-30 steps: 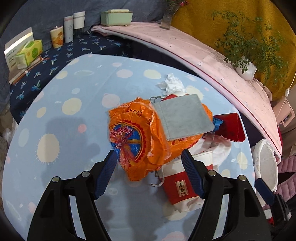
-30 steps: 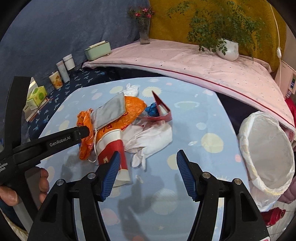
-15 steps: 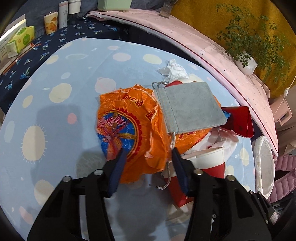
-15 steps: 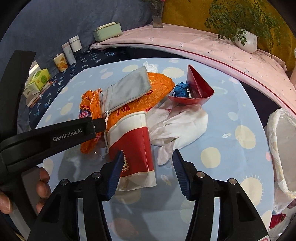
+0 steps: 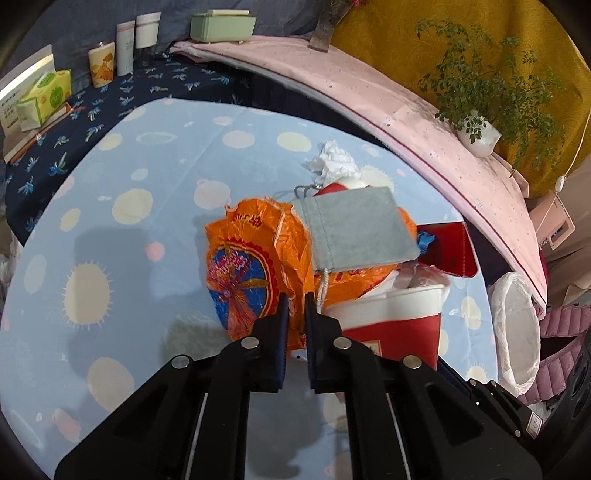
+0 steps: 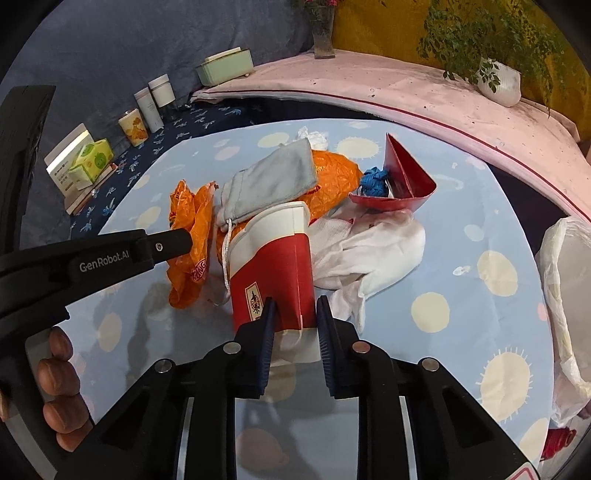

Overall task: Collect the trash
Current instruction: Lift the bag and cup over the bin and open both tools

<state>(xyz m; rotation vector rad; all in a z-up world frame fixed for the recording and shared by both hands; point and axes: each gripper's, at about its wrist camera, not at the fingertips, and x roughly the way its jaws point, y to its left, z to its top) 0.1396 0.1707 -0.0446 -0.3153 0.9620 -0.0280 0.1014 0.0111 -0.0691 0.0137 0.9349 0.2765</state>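
Observation:
A trash pile lies mid-table. My left gripper (image 5: pixel 295 308) is shut on the near edge of the orange plastic bag (image 5: pixel 255 266); it also shows in the right wrist view (image 6: pixel 188 236). A grey drawstring pouch (image 5: pixel 354 229) lies on the bag. My right gripper (image 6: pixel 293 314) is shut on the base of the flattened red-and-white paper cup (image 6: pixel 277 273), which also shows in the left wrist view (image 5: pixel 391 317). Behind lie white cloth (image 6: pixel 373 254), a red folded paper boat (image 6: pixel 402 184) with a blue scrap (image 6: pixel 373 181), and crumpled tissue (image 5: pixel 336 162).
A white-lined trash bin (image 6: pixel 565 295) stands off the table's right edge. A pink-covered ledge (image 5: pixel 406 110) with a potted plant (image 5: pixel 476 136) runs behind. A dark side table holds cups (image 5: pixel 101 68), a tissue box (image 5: pixel 44 96) and a green box (image 5: pixel 221 26).
Both grippers moved forward into the pile and closed: the left onto the orange bag's edge, the right onto the paper cup's base.

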